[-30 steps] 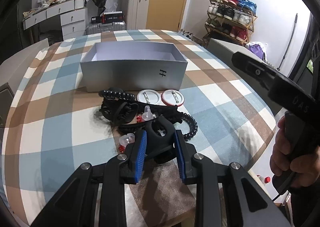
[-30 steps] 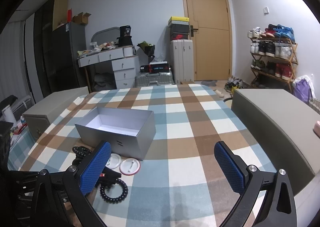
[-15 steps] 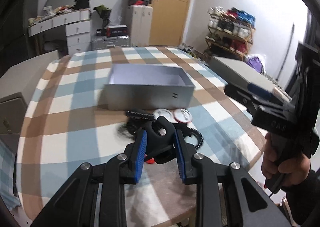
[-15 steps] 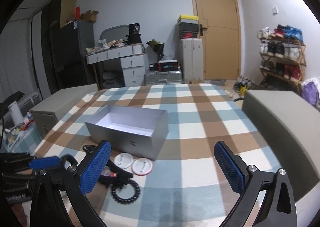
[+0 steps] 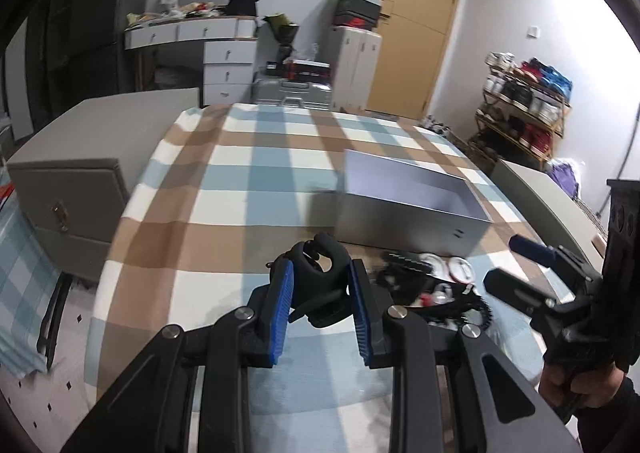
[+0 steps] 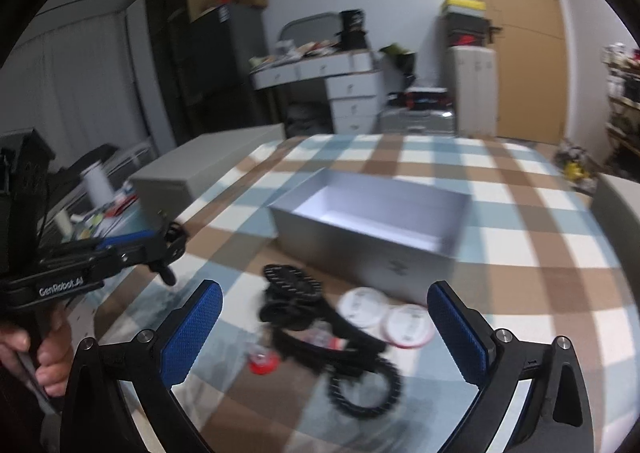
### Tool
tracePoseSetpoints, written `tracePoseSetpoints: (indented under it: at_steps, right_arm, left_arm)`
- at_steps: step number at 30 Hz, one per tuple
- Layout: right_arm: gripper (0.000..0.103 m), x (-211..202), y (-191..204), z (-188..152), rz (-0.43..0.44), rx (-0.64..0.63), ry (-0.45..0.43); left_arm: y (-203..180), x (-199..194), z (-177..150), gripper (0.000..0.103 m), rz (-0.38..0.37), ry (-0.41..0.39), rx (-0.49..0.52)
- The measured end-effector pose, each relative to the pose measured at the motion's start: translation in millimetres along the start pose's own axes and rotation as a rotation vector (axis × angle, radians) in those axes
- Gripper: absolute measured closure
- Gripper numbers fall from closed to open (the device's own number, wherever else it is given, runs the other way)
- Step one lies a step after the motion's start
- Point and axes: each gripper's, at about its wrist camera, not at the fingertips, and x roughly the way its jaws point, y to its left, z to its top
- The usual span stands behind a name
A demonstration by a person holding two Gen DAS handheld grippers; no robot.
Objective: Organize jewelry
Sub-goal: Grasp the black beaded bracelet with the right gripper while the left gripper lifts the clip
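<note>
Left wrist view: my left gripper (image 5: 320, 295) has its jaws clamped on a black hair clip (image 5: 320, 273), stiff and light, held by its body over the table (image 5: 240, 189).

Right wrist view: my right gripper (image 6: 324, 333) hangs with jaws wide and empty above the blurred pile, probably bead bracelets (image 6: 362, 385), near the silver box (image 6: 372, 229).

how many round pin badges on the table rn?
2. Both lie side by side on the plaid tablecloth just in front of the grey box: one white badge and one red-rimmed badge to its right. The black jewelry pile could hide more.

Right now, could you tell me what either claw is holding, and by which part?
The left claw grips a black hair clip by its rear end; the right claw is open, holding nothing.
</note>
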Motion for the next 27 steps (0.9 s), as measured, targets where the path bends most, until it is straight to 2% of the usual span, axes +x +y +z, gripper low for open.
tracePoseSetpoints:
  at_steps: [3,9,12,13,14,21,23,27]
  right_arm:
    - [0.002,16,5,-1,0.018,-0.01,0.043]
    - [0.012,36,10,3,0.026,-0.036,0.072]
    - [0.028,43,15,3,0.033,-0.071,0.095]
    - [0.039,45,18,2,0.041,-0.091,0.109]
    - [0.045,47,19,1,0.042,-0.105,0.118]
    - [0.067,51,27,-7,-0.002,-0.184,0.123]
    - [0.079,49,28,-6,-0.006,-0.189,0.115]
    - [0.083,46,26,-5,0.027,-0.177,0.1]
  left_arm:
    - [10,2,-1,0.081,-0.001,0.007,-0.026]
    - [20,5,-6,0.081,0.002,0.017,-0.031]
    - [24,5,-5,0.081,-0.004,0.021,-0.041]
    - [25,5,-5,0.081,-0.006,0.023,-0.044]
    - [26,6,-6,0.081,-0.008,0.026,-0.048]
    - [28,9,-6,0.081,-0.014,0.036,-0.051]
    - [28,10,-7,0.081,-0.018,0.042,-0.054]
    - [27,10,-6,0.081,-0.021,0.044,-0.054]
